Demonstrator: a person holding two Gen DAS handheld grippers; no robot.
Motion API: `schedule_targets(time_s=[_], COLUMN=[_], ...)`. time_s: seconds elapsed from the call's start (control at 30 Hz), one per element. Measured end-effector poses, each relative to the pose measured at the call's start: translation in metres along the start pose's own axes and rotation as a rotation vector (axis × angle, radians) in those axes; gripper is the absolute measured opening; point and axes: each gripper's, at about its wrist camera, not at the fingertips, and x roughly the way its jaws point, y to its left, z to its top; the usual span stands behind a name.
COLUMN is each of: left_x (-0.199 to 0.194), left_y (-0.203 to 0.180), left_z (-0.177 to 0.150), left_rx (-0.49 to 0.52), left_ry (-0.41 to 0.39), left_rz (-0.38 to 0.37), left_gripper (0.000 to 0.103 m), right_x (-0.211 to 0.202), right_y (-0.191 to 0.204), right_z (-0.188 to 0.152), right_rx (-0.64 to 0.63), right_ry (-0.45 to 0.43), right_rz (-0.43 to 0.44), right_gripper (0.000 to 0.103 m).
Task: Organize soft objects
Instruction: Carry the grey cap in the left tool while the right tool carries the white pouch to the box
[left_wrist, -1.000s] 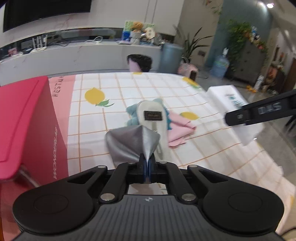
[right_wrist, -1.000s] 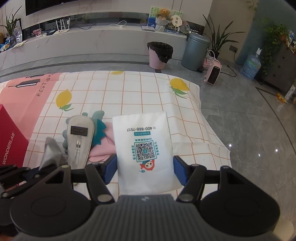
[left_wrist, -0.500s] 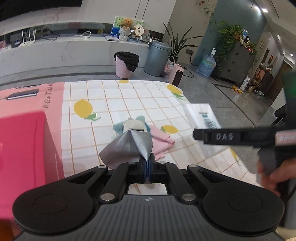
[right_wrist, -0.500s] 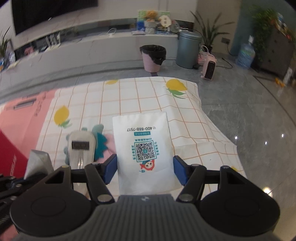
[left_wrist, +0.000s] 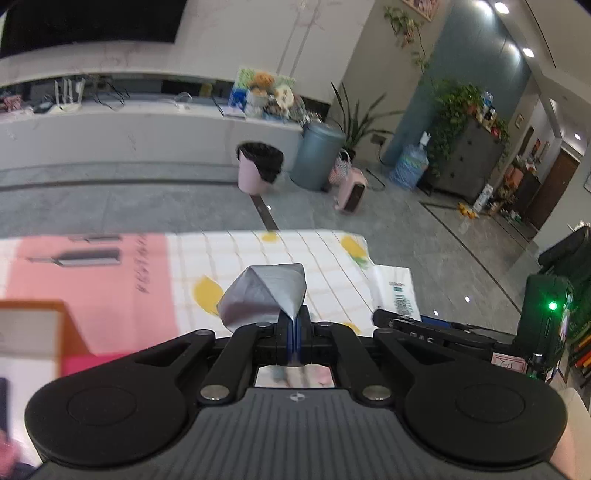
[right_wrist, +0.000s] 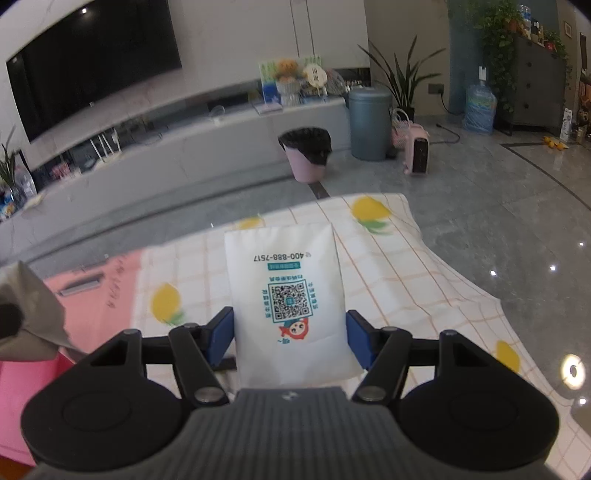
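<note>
I have the lemon-print tablecloth (right_wrist: 436, 280) below both grippers, and I place everything against it. At its left edge sits the red storage box (left_wrist: 33, 332), open I think, though blur hides the inside.

My right gripper (right_wrist: 290, 334) stands wide, its blue pads (right_wrist: 219, 334) pressed on either side of a white pouch (right_wrist: 286, 295) carried above the cloth's middle. My left gripper (left_wrist: 294, 336) is clamped fully shut on a corner of a grey cloth (left_wrist: 264, 295), which hangs bunched above the cloth's near-left part.

Risks as I judge them: the grey cloth is held by a thin corner, so a quick swing could slip it free short of the box. The pouch is soft and may sag out between the wide pads.

Readable writing: "400-888-7517" on the pouch, above a QR code and a cartoon figure. The pink panel's lettering is too blurred.
</note>
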Motion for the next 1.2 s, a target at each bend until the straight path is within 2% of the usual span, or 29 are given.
schedule_targets(time_s=[0.17, 0.27, 0.43, 0.6, 0.73, 0.9, 1.0, 1.2], left_x=[-0.040, -0.059, -0.084, -0.098, -0.103, -0.107, -0.107, -0.095], left_y=[0.034, 0.061, 0.114, 0.157, 0.182, 0.212, 0.228, 0.249], left_z=[0.013, 0.015, 0.011, -0.003, -0.017, -0.032, -0.043, -0.056], left_rx=[-0.010, -0.025, -0.111, -0.173, -0.176, -0.198, -0.203, -0.177], left_ry=[-0.059, -0.083, -0.132, -0.111, -0.086, -0.059, -0.048, -0.014], left_rz=[0.068, 0.146, 0.276, 0.339, 0.383, 0.421, 0.408, 0.370], left_gripper=[0.002, 0.002, 0.002, 0.002, 0.002, 0.002, 0.002, 0.002], right_x=[-0.012, -0.021, -0.033, -0.039, -0.035, -0.019, -0.008, 0.020], right_y=[0.039, 0.074, 0.149, 0.227, 0.284, 0.341, 0.363, 0.373], right_z=[0.017, 0.026, 0.027, 0.013, -0.007, -0.041, -0.063, -0.080], right_rx=[-0.012, -0.034, -0.104, -0.201, -0.275, -0.404, -0.451, -0.505], right_ry=[-0.030, -0.051, -0.070, -0.053, 0.014, 0.101, 0.141, 0.202], right_rz=[0.107, 0.143, 0.269, 0.390, 0.467, 0.471, 0.466, 0.369], right_gripper=[0.064, 0.064, 0.064, 0.064, 0.065, 0.065, 0.064, 0.065])
